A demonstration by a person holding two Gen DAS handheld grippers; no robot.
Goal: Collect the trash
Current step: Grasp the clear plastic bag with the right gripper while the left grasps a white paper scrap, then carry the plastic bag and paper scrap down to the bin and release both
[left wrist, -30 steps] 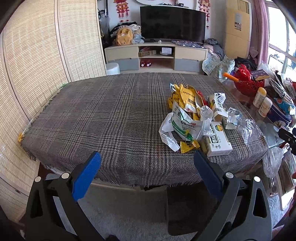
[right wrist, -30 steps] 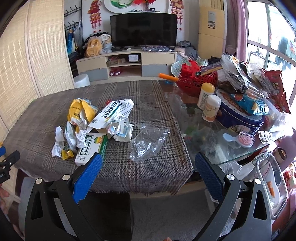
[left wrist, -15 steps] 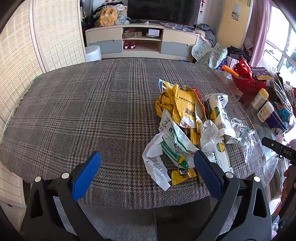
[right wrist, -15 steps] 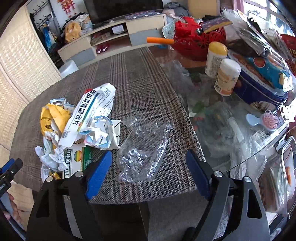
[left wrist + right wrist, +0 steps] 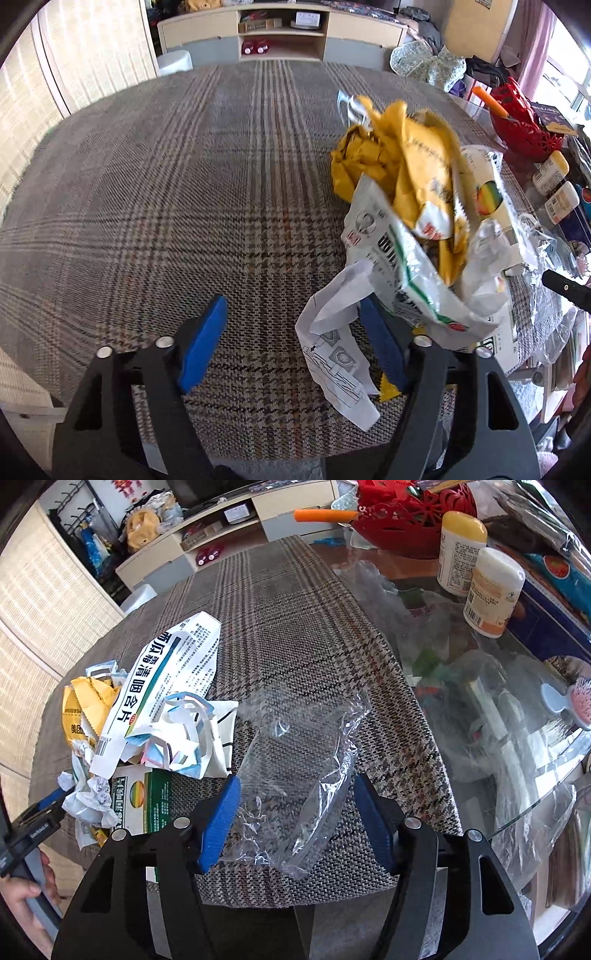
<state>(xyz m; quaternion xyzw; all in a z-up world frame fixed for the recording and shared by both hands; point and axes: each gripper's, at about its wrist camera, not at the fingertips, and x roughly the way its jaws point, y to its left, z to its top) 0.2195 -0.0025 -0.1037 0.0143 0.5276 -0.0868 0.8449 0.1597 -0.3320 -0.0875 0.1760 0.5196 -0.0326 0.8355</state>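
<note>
Left tongs (image 5: 291, 334): jaws partly apart and closing, angled down over the plaid-covered worktop (image 5: 155, 206). A crumpled white leaflet (image 5: 336, 343) lies between the blue pads, just beside the right-hand one; no pad is seen pressing on it. Behind it rises the trash pile: a white-and-green packet (image 5: 399, 273) and yellow wrappers (image 5: 406, 162), with a small yellow scrap (image 5: 388, 393) under the right-hand finger.

Right tongs (image 5: 295, 818): jaws likewise partly apart and closing, astride a crumpled clear plastic bag (image 5: 295, 768) lying on the cloth at the worktop's near edge. The left-hand pad lies at the film's edge; whether it presses on it cannot be told. Just left of the bag lie a printed carton (image 5: 173, 672), torn paper (image 5: 184, 734) and a green-and-white box (image 5: 140, 801). On the glass to the right stand two bottles (image 5: 491, 590) and a red basket (image 5: 402, 520).
</note>
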